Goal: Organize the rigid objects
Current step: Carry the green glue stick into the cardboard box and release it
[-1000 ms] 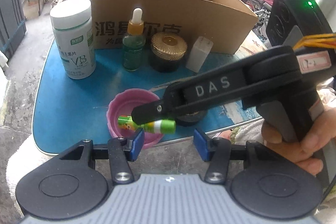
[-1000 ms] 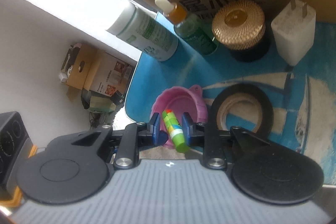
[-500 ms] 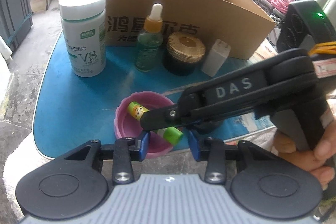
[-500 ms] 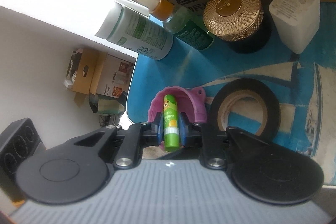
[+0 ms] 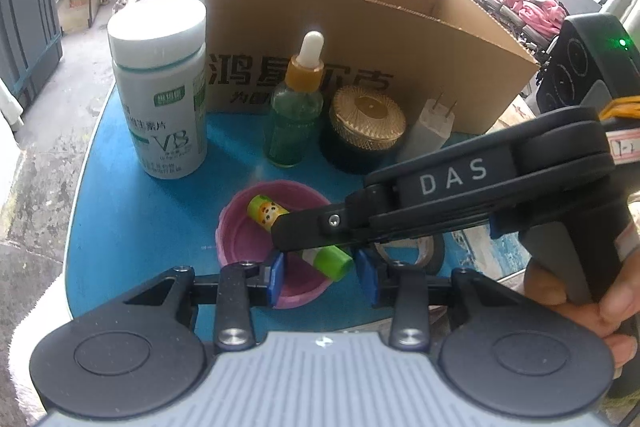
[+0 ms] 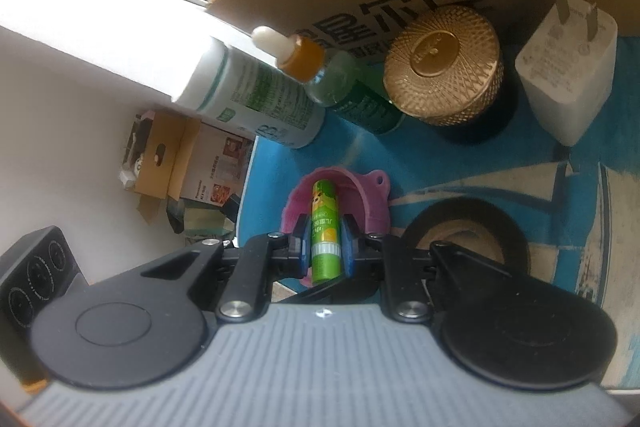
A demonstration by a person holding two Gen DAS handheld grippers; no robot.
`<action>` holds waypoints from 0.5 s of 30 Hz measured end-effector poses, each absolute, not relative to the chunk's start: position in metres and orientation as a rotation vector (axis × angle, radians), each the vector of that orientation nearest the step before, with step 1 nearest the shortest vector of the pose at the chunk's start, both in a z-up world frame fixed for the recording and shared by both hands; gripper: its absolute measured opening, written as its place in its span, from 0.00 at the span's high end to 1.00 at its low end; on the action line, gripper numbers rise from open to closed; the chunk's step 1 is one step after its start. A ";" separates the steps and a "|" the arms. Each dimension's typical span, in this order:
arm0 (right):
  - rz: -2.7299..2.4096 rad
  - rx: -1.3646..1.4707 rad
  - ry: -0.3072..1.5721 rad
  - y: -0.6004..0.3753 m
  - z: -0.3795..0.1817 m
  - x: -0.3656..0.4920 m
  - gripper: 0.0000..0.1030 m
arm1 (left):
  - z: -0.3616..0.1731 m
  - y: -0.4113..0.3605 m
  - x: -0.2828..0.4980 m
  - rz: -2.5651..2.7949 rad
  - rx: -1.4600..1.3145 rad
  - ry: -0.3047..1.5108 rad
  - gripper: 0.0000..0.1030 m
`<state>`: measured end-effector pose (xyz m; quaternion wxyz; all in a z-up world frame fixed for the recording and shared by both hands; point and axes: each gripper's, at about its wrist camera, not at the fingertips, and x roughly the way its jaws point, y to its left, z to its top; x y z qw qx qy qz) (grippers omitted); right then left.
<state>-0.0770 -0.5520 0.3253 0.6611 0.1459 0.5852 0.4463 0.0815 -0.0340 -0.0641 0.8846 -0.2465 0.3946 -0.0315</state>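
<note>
1. The right gripper was clamped on a green glue stick, whose far end lay over the pink bowl.
2. The left gripper stood open and held nothing, its blue pads on either side of the bowl's near rim.
3. A white pill bottle, a dropper bottle, a gold-lidded jar and a white charger stood in a row before the cardboard box on the blue desk.
4. A black tape roll lay flat just beside the bowl.
</note>
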 end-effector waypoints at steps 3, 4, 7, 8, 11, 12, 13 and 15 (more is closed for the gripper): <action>1.024 0.343 1.309 -0.553 0.330 -0.080 0.86 | -0.060 -0.033 0.076 -0.067 -0.506 0.807 0.63; 1.026 0.347 1.305 -0.553 0.332 -0.081 0.86 | -0.058 -0.033 0.075 -0.067 -0.507 0.804 0.63; 1.037 0.358 1.287 -0.554 0.339 -0.085 0.86 | -0.052 -0.033 0.069 -0.061 -0.505 0.791 0.63; 1.046 0.366 1.279 -0.555 0.342 -0.087 0.86 | -0.049 -0.033 0.067 -0.058 -0.501 0.788 0.63; 1.074 0.378 1.243 -0.560 0.354 -0.092 0.86 | -0.036 -0.034 0.060 -0.046 -0.481 0.768 0.63; 1.083 0.383 1.231 -0.560 0.359 -0.094 0.86 | -0.031 -0.035 0.058 -0.041 -0.472 0.761 0.63; 1.093 0.387 1.218 -0.562 0.363 -0.095 0.86 | -0.026 -0.036 0.056 -0.034 -0.463 0.754 0.63; 1.110 0.394 1.193 -0.565 0.372 -0.097 0.86 | -0.018 -0.037 0.053 -0.024 -0.449 0.741 0.63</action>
